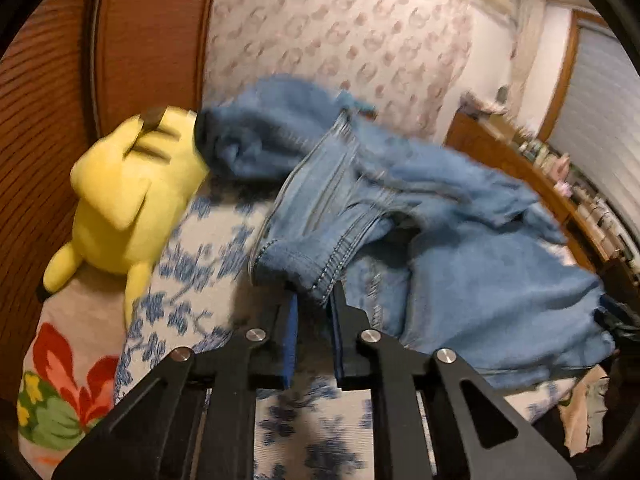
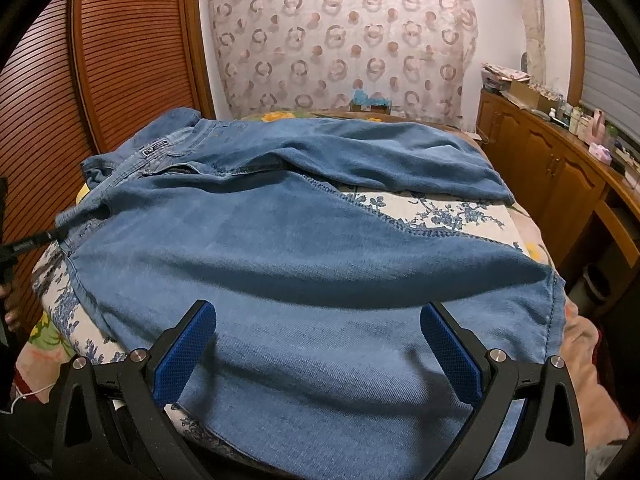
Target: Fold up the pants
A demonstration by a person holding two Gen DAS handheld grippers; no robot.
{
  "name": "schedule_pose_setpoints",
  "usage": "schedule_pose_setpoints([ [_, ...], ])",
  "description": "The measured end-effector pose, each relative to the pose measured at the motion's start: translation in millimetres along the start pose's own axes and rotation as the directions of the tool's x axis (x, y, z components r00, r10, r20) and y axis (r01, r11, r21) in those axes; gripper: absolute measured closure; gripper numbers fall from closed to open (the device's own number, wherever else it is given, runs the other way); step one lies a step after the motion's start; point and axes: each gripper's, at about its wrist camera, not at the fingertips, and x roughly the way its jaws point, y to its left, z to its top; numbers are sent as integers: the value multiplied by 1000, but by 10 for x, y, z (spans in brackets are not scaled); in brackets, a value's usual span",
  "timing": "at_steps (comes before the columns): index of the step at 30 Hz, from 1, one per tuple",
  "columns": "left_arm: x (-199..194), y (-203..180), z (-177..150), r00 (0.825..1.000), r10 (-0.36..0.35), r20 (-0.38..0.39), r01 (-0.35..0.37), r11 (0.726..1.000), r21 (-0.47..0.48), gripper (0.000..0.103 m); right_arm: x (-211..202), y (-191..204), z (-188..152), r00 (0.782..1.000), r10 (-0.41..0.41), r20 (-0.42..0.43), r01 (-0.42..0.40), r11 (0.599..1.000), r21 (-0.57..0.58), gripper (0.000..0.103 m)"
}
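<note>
Left gripper (image 1: 314, 296) is clenched on the pants (image 1: 400, 208) — jaws nearly together, pinching a stitched hem edge of the denim right at the fingertips. That view is motion-blurred. The fabric rises bunched from the pinch, waistband end heaped toward the wall.

Right gripper (image 2: 318, 320) is released, blue pads (image 2: 186, 354) spread wide, hovering over a flat leg panel; whether the pads touch the cloth I cannot tell.

Pants lie spread across the bed (image 2: 440, 208), on a blue-floral cover, legs fanning toward the right-wrist camera and the waistband at the far left by the wardrobe (image 2: 120, 52).

Yellow plush (image 1: 132, 196) sits at the bed's left edge in the left view, just beside the bunched denim. Wooden dresser (image 2: 552, 168) runs along the right wall, cluttered with small bottles.
</note>
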Motion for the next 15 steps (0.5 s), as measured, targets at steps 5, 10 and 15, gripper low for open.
schedule_pose_setpoints([
  [5,-297,-253,157,994,-49,94,44,997,60,89,69,-9,103,1000,18,-7,-18,1000,-10,6],
  [10,-360,-401,331,989,-80,126,68,993,100,90,120,-4,161,998,65,-18,-65,998,-18,15],
  [15,-329,-582,595,984,-95,153,72,987,146,90,123,8,198,995,100,-23,-100,995,-20,23],
])
